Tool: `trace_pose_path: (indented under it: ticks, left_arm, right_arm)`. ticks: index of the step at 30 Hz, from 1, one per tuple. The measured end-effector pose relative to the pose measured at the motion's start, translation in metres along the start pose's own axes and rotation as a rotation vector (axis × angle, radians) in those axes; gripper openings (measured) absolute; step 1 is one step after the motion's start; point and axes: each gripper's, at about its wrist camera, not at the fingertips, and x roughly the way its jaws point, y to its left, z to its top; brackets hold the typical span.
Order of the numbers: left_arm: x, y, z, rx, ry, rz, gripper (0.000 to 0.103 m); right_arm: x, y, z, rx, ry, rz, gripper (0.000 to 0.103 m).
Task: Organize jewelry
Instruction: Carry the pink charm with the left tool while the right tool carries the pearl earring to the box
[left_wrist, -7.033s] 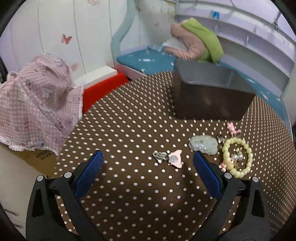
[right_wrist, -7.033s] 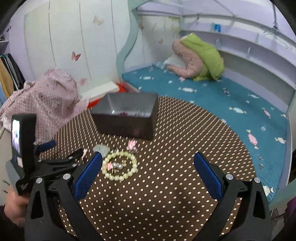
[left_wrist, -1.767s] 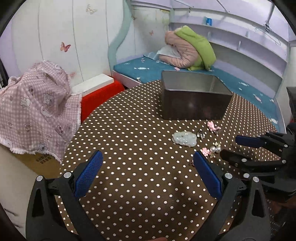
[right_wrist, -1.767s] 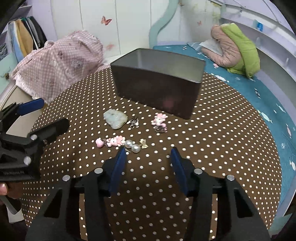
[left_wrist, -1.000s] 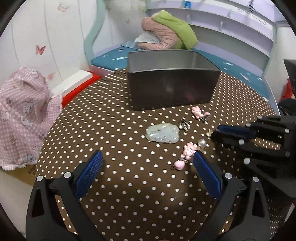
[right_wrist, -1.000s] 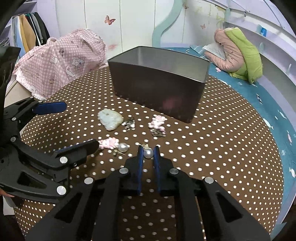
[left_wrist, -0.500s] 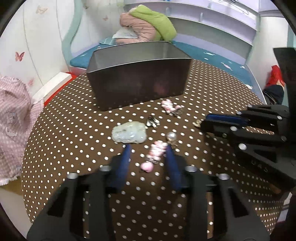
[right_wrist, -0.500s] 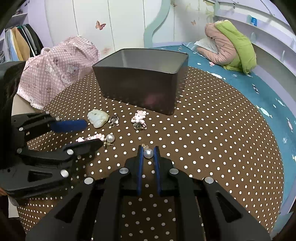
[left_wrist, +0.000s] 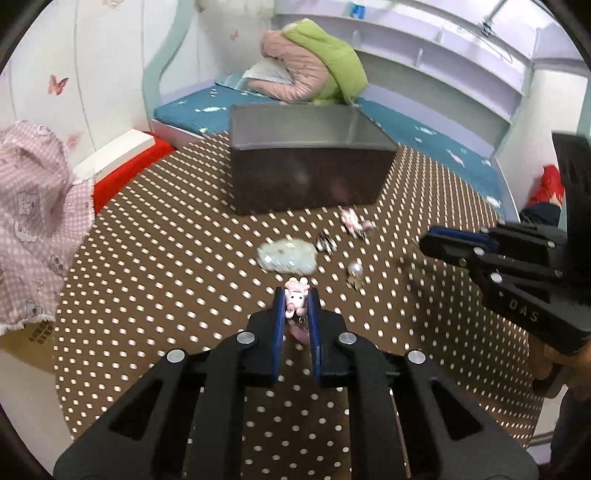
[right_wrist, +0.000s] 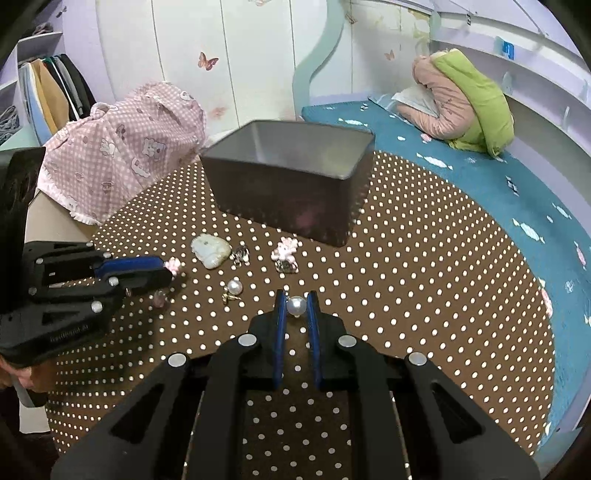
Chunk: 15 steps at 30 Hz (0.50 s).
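Since a second ago your left gripper (left_wrist: 296, 306) has gone from wide open to pinching the small pink animal-shaped charm (left_wrist: 295, 300), lifting it off the round brown table with white polka dots (left_wrist: 155, 258). Your right gripper (right_wrist: 296, 307) stays clamped on the round white pearl earring (right_wrist: 296, 305). The open dark metal rectangular box (right_wrist: 288, 192) stands near the table's far edge, with the pale green jade pendant (right_wrist: 211, 250) and second white pearl earring (right_wrist: 233, 287) loose before it, a teal bed (right_wrist: 461, 192) behind.
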Motion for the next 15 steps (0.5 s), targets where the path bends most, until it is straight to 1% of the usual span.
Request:
trace_pose_path:
  ticks: [6, 12, 15]
  left_arm:
    - [-0.026, 0.008, 0.027, -0.032, -0.08, 0.032, 0.012]
    - [-0.049, 0.011, 0.07, -0.017, -0.177, 0.057, 0.012]
    - [-0.062, 0.013, 0.096, -0.014, -0.234, 0.067, 0.012]
  right_arm:
    - [-0.023, 0.003, 0.022, -0.033, -0.057, 0.018, 0.01]
    - [-0.06, 0.007, 0.075, -0.085, -0.186, 0.018, 0.01]
    - [-0.071, 0.007, 0.097, -0.106, -0.233, 0.005, 0.01]
